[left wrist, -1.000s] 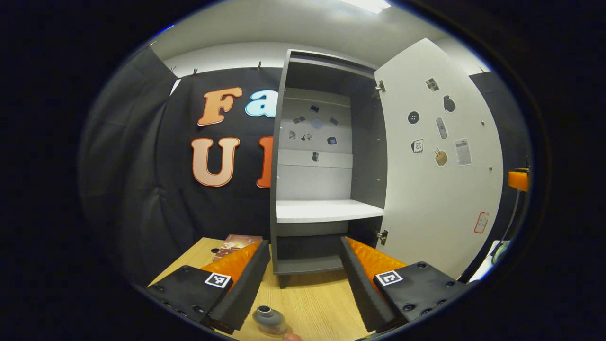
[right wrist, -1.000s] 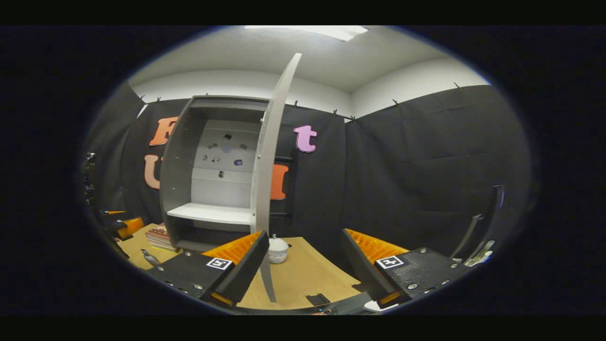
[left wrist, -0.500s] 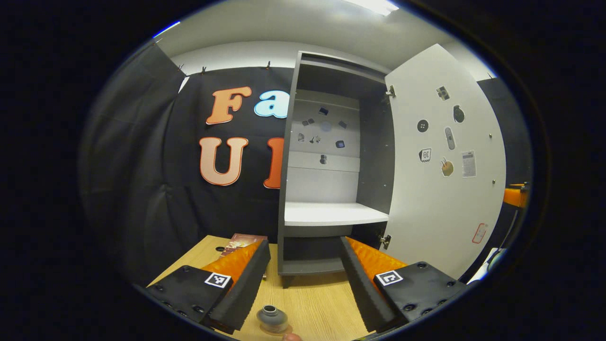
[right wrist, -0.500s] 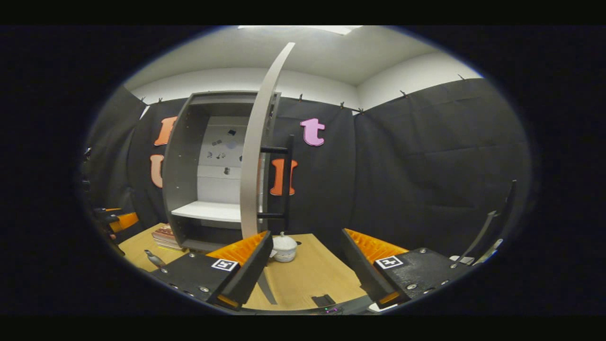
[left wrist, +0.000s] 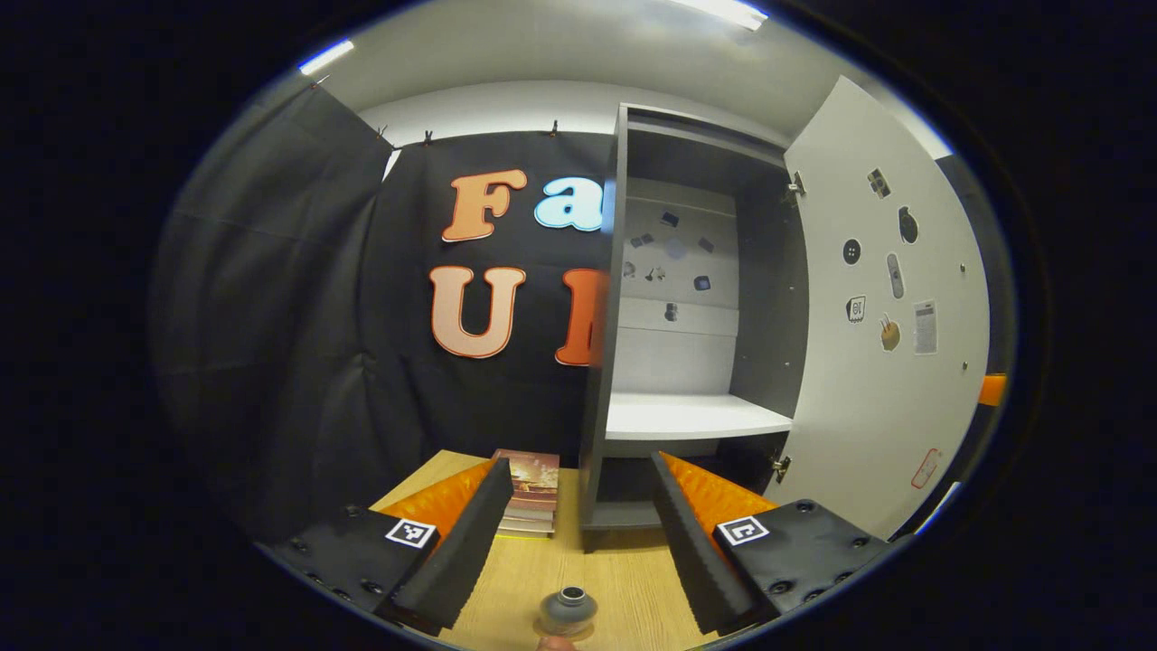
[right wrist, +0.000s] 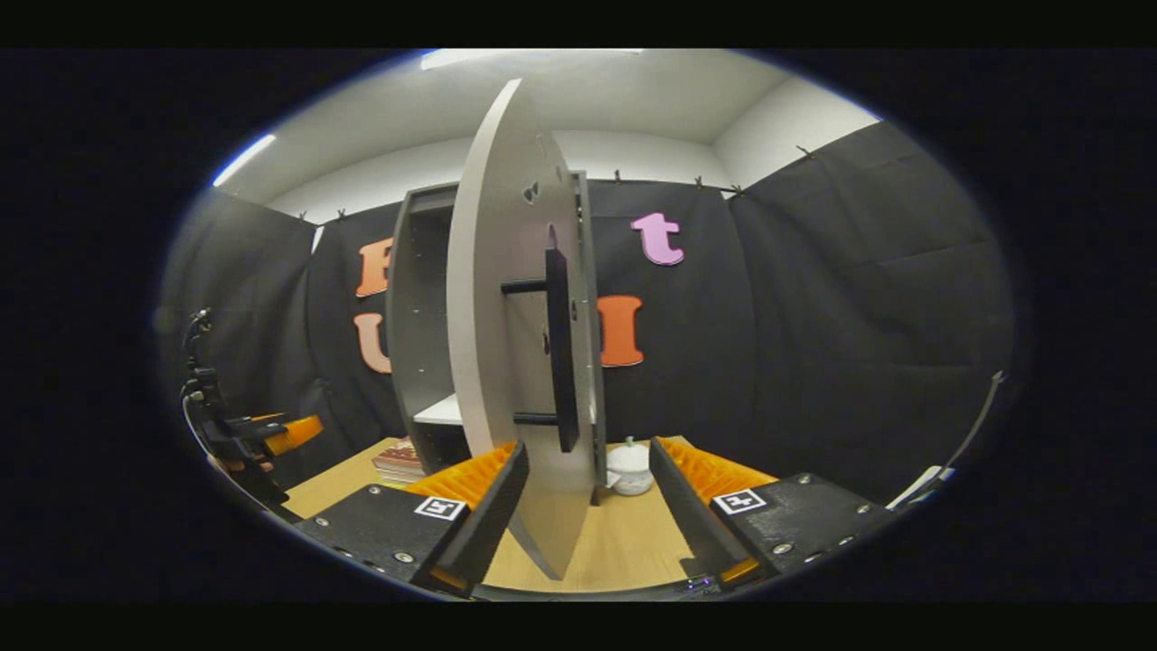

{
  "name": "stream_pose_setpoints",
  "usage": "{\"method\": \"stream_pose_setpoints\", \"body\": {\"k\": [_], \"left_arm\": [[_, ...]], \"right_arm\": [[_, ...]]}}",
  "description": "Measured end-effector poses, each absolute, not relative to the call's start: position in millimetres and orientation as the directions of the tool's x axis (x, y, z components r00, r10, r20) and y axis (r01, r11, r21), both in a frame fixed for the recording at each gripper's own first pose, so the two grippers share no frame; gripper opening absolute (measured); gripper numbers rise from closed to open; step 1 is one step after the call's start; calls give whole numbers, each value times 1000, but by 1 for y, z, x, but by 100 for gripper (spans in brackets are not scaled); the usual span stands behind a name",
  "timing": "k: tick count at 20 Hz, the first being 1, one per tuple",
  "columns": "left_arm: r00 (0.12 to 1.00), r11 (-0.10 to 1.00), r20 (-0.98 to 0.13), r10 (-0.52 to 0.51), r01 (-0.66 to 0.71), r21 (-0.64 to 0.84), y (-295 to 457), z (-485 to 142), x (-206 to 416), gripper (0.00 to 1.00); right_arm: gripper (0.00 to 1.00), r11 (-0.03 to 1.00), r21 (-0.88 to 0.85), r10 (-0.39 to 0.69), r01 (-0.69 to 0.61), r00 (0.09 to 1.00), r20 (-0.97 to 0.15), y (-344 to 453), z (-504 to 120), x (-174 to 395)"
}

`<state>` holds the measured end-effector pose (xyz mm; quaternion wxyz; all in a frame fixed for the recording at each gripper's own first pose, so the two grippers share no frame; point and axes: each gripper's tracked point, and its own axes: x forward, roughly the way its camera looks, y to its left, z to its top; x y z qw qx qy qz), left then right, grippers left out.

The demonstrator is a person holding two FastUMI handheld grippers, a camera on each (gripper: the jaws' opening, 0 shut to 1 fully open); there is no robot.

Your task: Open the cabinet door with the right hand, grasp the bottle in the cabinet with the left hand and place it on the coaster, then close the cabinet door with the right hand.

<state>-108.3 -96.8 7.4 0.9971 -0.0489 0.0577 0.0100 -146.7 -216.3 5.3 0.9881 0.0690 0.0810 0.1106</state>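
Closing the cabinet door (right wrist: pixel 506 344) is the step we are judging to be in hand, since the bottle (left wrist: pixel 568 609) is already standing upright on the tabletop (left wrist: pixel 624 579), just ahead of the left claw (left wrist: pixel 571 533), whose fingers are spread wide with nothing between them. Whether a coaster is lying under the bottle we cannot tell; something small and rounded is peeking out at its near side, too cropped to name. In the right gripper view the door is standing roughly half swung, its outer face and black bar handle (right wrist: pixel 559 348) turned toward us, and the right claw (right wrist: pixel 586 506) is hanging low in front of it with its fingers parted and gripping nothing, the door's lower corner sitting between them. What we are worrying about is this: if we push near that bottom corner and not by the handle, the panel may twist or slip off the finger, and the door could bounce back from the cabinet (left wrist: pixel 687 298). A hard shove could also rock the cabinet and jolt the small white lidded jar (right wrist: pixel 629 466) beside it. Both claws are pointing forward and roughly level, the left one low over the tabletop, near the stack of books (left wrist: pixel 531 493)
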Motion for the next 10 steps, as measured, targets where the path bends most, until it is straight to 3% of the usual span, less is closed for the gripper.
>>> {"method": "stream_pose_setpoints", "body": {"k": [1,5,6,7,8,9,10], "left_arm": [[993,994,-116,19,-31,-100,-95,7,-108,99],[994,994,-103,42,-52,-101,-79,8,-102,99],[994,993,-95,46,-56,-101,-73,8,-98,98],[995,993,-88,48,-57,-103,-68,8,-91,95],[995,993,-85,47,-56,-104,-61,7,-85,97],[996,993,-84,43,-52,-105,-55,5,-78,99],[995,993,-87,38,-48,-106,-49,3,-70,97]], "right_arm": [[83,957,163,262,-239,954,-142,-201,5,-144],[82,924,161,369,-348,921,-127,-143,12,-124],[91,918,154,384,-365,915,-122,-129,14,-116],[79,914,147,395,-378,911,-114,-117,17,-108],[86,909,141,408,-392,906,-114,-105,17,-104],[73,905,137,418,-402,901,-114,-91,16,-98],[71,902,138,425,-409,898,-114,-75,16,-93]]}}
